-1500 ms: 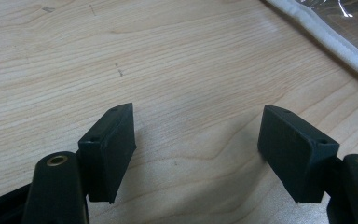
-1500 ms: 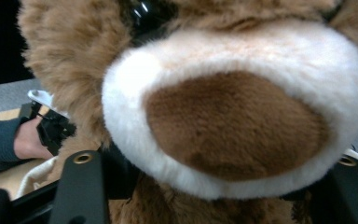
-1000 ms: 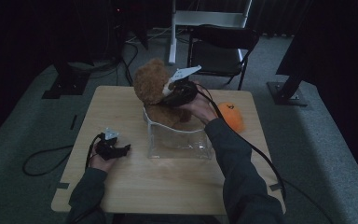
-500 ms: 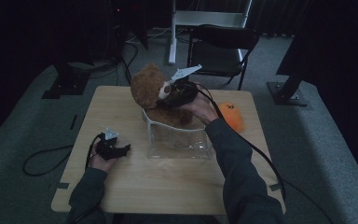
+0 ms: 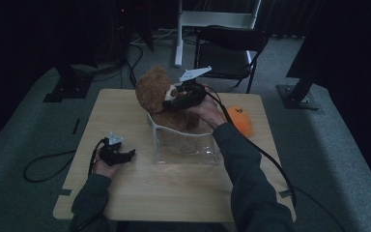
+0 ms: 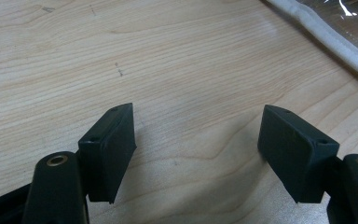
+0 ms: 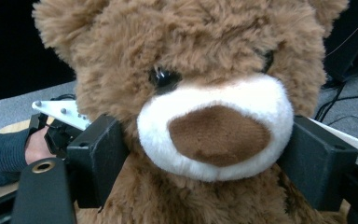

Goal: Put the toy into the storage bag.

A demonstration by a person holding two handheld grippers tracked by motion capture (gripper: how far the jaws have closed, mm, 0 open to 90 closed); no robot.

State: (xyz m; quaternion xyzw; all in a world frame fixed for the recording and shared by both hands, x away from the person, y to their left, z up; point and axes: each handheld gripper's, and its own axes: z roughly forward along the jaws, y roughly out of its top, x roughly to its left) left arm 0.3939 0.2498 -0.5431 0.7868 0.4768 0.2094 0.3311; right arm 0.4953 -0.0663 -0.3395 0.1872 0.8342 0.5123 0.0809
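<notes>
The right gripper has just been opening its jaws, which are now standing wide on either side of the teddy bear's muzzle. The bear is sitting upright in the far end of the clear bag, so the placing looks done; only letting go and withdrawing is left. The left gripper, jaws wide and empty, is resting on the table just beside the bag.

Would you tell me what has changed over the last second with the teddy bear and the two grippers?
The teddy bear has tipped leftwards in the clear bag. The right gripper has just been opening, its jaws flanking the bear's muzzle. The left gripper stayed open on the table; the orange toy has not moved.
</notes>
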